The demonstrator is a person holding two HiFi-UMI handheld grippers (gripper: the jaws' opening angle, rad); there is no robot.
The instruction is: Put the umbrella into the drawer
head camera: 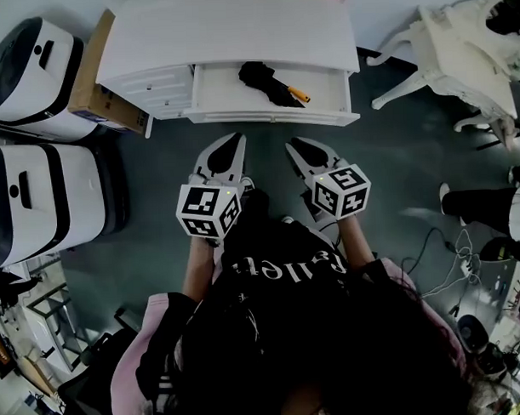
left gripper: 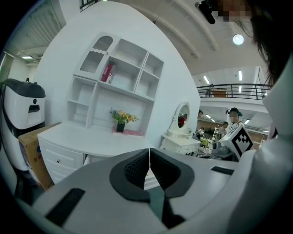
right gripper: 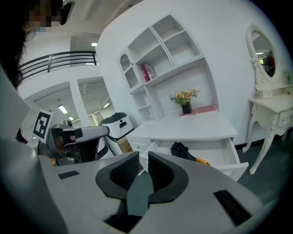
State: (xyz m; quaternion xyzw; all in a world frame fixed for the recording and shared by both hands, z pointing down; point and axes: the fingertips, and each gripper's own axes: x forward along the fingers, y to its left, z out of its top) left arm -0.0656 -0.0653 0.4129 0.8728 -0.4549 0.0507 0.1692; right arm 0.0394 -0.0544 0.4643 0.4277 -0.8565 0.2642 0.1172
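Note:
The black folded umbrella [head camera: 268, 81] with an orange handle lies inside the open drawer [head camera: 274, 117] of the white desk [head camera: 228, 29]. Both grippers hang over the dark floor in front of the drawer, a short way back from it. My left gripper [head camera: 238, 137] is shut with its pads touching and nothing between them [left gripper: 149, 151]. My right gripper [head camera: 290, 143] is closed down to a thin slit and is empty [right gripper: 143, 154]. In the right gripper view the umbrella [right gripper: 183, 151] shows in the drawer [right gripper: 219, 153] just beyond the jaws.
Two white machines [head camera: 34, 78] [head camera: 47, 201] and a cardboard box [head camera: 94, 89] stand left of the desk. A white dressing table [head camera: 467, 50] stands at the right, with cables [head camera: 449, 247] on the floor below it. Flowers [left gripper: 121, 119] sit on the desk under a shelf unit.

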